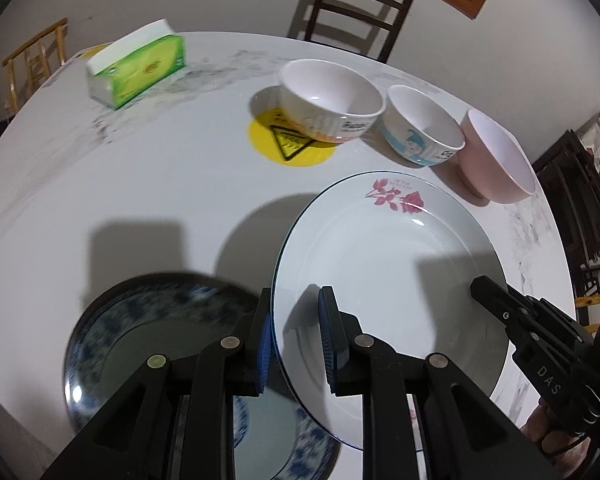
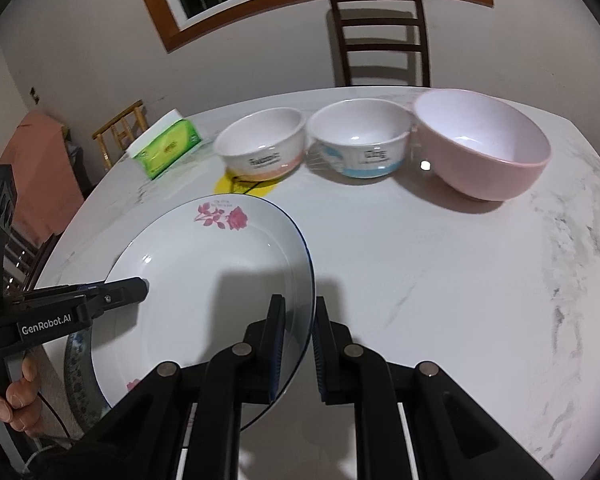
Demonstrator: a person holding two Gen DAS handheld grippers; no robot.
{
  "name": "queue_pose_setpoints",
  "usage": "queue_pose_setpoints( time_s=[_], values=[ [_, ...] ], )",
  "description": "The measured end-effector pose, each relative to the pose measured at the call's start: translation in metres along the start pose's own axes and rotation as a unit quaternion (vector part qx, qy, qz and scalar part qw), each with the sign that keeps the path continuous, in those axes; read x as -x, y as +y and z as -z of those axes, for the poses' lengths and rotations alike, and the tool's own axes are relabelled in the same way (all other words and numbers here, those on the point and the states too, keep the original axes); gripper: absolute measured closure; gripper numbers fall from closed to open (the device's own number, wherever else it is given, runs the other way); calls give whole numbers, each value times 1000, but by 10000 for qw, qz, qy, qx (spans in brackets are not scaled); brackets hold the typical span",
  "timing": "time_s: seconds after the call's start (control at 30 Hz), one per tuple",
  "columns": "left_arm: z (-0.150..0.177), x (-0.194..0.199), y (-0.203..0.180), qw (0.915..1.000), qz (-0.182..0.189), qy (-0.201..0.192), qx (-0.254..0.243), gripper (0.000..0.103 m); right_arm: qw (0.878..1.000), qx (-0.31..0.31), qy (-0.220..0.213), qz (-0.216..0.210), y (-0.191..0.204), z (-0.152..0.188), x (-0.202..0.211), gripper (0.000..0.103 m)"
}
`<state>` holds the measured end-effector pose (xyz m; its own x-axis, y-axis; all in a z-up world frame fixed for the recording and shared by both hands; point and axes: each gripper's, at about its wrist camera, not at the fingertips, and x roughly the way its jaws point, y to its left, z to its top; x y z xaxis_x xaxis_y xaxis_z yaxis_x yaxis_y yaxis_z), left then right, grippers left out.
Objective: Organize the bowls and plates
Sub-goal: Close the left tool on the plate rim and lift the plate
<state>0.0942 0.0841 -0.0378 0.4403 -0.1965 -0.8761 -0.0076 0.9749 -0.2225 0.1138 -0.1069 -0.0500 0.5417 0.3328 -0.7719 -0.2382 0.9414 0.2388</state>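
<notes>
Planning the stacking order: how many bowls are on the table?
3, in a row at the far side: orange-banded bowl on the yellow sticker, blue-banded bowl in the middle, pink bowl at the right. None looks hidden.

three bowls [image 2: 380, 144] in a row at back of table [image 2: 420, 280], touching. tissue box [image 2: 166, 152] left of them. rose plate [image 2: 204, 280] in front, partly over patterned plate [image 1: 148, 344] at lower left.

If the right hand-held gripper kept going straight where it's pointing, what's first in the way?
Likely bare tabletop. The right hand-held gripper, clamped on the rose plate, points down at the marble short of the blue-banded bowl; depth is unclear.
</notes>
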Motion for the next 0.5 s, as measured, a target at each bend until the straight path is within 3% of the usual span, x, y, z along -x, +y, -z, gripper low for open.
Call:
queue_pose_setpoints(
  time_s=[0.5],
  values=[
    [44,45,68,9975,-301,-159,622,85,9975,502,133,-470,75,23,0,89]
  ],
)
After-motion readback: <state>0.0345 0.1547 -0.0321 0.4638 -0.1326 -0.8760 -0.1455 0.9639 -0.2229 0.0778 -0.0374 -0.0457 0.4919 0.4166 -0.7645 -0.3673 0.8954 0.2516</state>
